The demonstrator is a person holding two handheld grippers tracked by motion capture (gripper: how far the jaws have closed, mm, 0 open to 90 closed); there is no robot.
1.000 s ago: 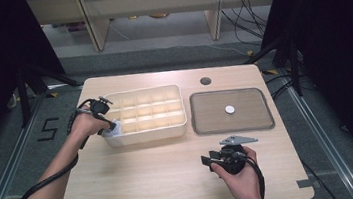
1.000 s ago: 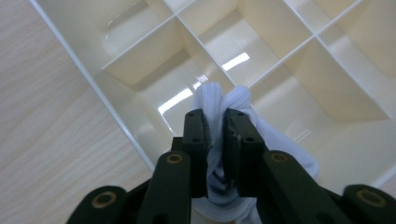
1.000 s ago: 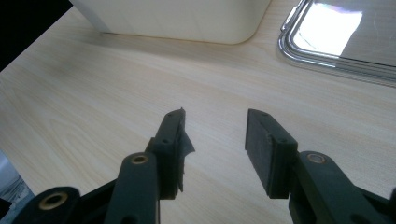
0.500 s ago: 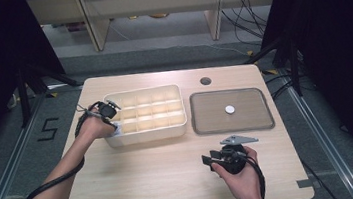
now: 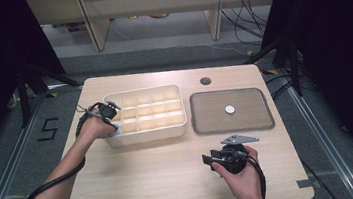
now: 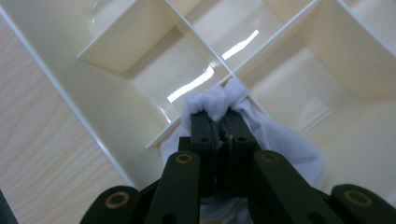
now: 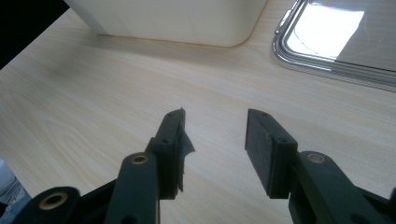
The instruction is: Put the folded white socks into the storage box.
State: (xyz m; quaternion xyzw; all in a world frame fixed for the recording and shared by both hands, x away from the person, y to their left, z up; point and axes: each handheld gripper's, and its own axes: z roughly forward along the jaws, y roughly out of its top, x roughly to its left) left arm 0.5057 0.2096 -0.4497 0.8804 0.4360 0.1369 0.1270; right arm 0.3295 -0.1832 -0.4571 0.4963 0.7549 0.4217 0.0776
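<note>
White cloth (image 6: pixel 219 100): soft, light, limp fabric, bunched into a wad; sits in the near-left corner compartment of the cream divided organizer box (image 5: pixel 164 93), draped over a partition. Judged to compress and drag easily, no risk of breakage, may snag on divider edges. Best hold: a pinch on a gathered fold at the top of the wad, as now

Left tool (image 6: pixel 219 114): jaws have just been closing and now stand pressed together on the cloth, fabric bulging out above and to the side of the tips. In the high view the left tool (image 5: pixel 108 110) is at the box's left end

Right tool (image 7: pixel 215 135): jaws spread, nothing between them, hovering over bare desk (image 7: pixel 93 93). In the high view it sits near the front edge (image 5: pixel 216 156)

Metal tray (image 5: pixel 267 119) to the right of the box, with a small white disc (image 5: pixel 229 109) on it

Writing: a "5" marked on the floor (image 5: pixel 49 129) left of the desk. No brand or label readable on cloth, box or tray
</note>
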